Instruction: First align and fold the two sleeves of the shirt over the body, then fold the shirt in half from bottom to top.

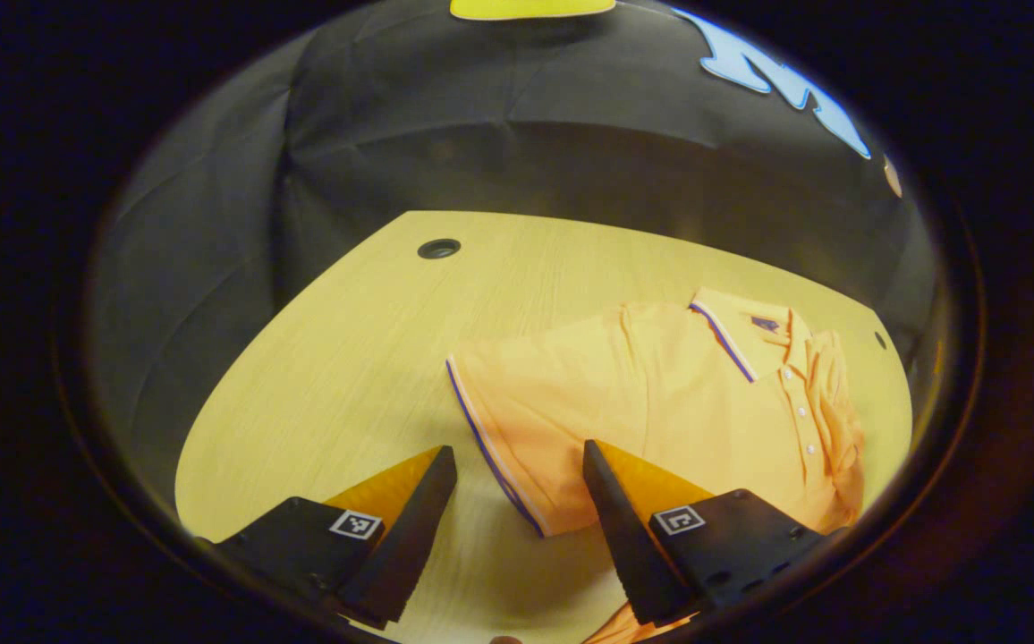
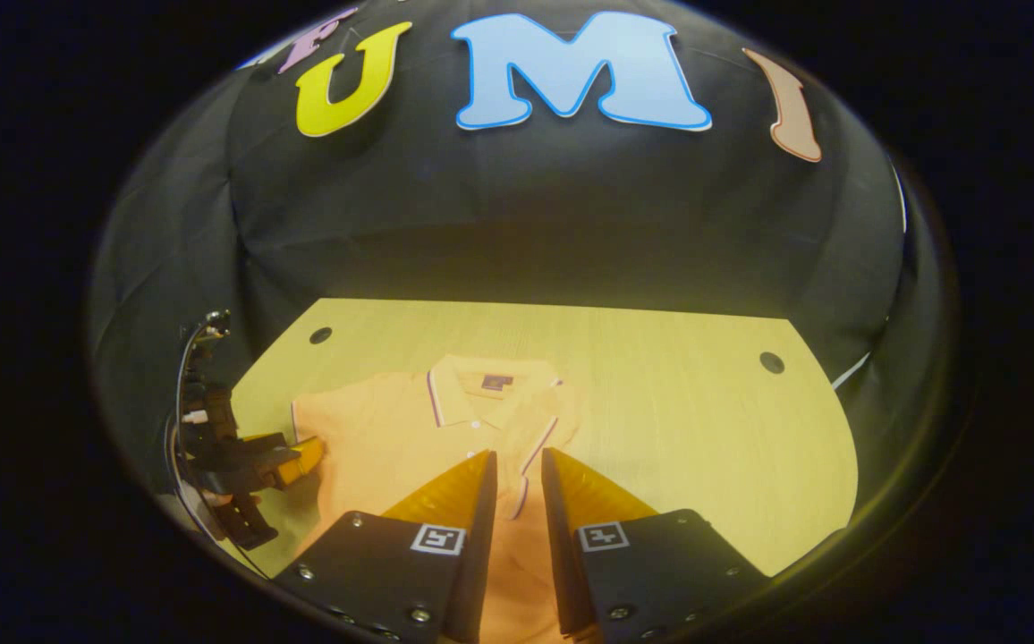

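Light wood-grain counter (image 2: 660, 420) w/ rounded corners. Round dark cable hole (image 2: 772, 362) near its far right corner, another (image 2: 321, 335) near far left. Black wrinkled cloth wall (image 2: 526, 215) directly behind counter's far edge, wrapping both sides. Lighting dim and warm; counter top is the brightest area.

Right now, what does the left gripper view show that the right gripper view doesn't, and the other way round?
Left gripper view: the spread sleeve's striped cuff, between the fingers of the open left gripper, and the button row. Right gripper view: the right gripper, fingers close together over the folded sleeve, grip unclear. Both: the left gripper, shirt, collar, table.
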### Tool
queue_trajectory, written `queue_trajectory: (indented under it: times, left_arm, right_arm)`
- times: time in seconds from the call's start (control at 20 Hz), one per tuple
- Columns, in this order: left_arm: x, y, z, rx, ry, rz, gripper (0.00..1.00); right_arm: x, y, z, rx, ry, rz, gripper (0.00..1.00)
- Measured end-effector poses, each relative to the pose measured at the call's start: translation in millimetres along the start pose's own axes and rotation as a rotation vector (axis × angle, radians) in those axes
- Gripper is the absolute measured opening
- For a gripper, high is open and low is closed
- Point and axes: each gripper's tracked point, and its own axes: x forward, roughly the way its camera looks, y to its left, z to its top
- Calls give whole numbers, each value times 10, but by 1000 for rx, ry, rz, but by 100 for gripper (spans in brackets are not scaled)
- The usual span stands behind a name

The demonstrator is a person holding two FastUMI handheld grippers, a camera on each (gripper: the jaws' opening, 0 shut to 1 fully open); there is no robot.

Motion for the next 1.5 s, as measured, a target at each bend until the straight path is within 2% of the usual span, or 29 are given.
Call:
queue_trajectory:
  times: [0.15,0.35,0.45,0.5,0.6,0.7,0.75,0.9,1.15,1.5]
  left_arm:
    - [38,-32,-35,33,-5,4,92]
    - [65,-83,4,47,-17,-13,49]
    - [77,-90,7,42,-18,-13,24]
    - [77,-76,1,39,-22,-7,24]
    - [78,-91,7,40,-18,3,11]
    - [57,-109,13,47,-11,8,11]
    - [41,-123,15,50,-5,5,7]
    - [26,-229,15,49,1,-19,7]
    - [-88,-360,262,92,-56,-27,7]
    - [-319,-898,631,194,-148,-106,7]
  right_arm:
    - [1,8,-40,2,6,-1,31]
    - [10,31,-77,5,14,3,32]
    - [14,35,-85,7,16,5,32]
    - [9,34,-92,7,15,5,32]
    - [5,27,-101,8,14,3,32]
    - [-9,22,-115,12,14,0,31]
    - [-14,14,-119,14,15,0,31]
    - [-38,1,-147,19,15,-5,32]
    - [-51,-27,-160,29,8,-9,31]
    - [-89,-97,-241,56,7,-17,31]
